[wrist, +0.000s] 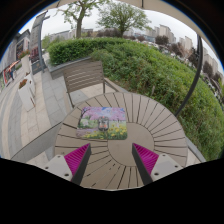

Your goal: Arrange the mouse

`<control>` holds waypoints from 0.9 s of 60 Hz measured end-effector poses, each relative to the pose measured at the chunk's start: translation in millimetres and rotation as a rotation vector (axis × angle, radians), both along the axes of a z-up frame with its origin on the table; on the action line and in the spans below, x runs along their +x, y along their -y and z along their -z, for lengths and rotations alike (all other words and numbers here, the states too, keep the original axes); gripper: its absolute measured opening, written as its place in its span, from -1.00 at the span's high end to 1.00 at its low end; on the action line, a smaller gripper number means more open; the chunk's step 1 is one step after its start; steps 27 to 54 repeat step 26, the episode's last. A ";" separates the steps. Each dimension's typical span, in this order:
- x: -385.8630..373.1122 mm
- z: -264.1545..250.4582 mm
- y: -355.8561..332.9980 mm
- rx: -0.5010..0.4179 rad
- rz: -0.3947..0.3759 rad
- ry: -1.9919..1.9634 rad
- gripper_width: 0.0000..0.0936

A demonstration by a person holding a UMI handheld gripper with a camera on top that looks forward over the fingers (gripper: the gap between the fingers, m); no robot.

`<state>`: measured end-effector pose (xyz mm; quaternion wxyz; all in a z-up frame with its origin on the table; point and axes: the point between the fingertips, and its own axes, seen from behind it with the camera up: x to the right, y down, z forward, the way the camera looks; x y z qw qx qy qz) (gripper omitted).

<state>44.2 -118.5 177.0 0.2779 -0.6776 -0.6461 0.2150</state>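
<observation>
A mouse pad (pixel 103 122) printed with a purple flower field lies on the round slatted wooden table (pixel 150 118), just ahead of my left finger. No mouse shows in the gripper view. My gripper (pixel 112 160) hangs above the table's near part, its fingers (pixel 78 158) wide apart with nothing between them but bare slats. The magenta pads face each other across the gap.
A slatted wooden chair (pixel 83 76) stands at the table's far side. A green hedge (pixel 150 65) runs behind and to the right. A paved terrace (pixel 25 110) lies to the left, with more furniture (pixel 25 80) on it. A dark curved pole (pixel 195 70) rises at the right.
</observation>
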 end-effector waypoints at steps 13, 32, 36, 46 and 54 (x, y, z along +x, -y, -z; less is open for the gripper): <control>71.8 -20.7 3.9 -0.044 0.012 0.023 -0.80; 95.6 -19.9 -9.5 -0.041 0.025 0.042 -0.82; 95.6 -19.9 -9.5 -0.041 0.025 0.042 -0.82; 95.6 -19.9 -9.5 -0.041 0.025 0.042 -0.82; 95.6 -19.9 -9.5 -0.041 0.025 0.042 -0.82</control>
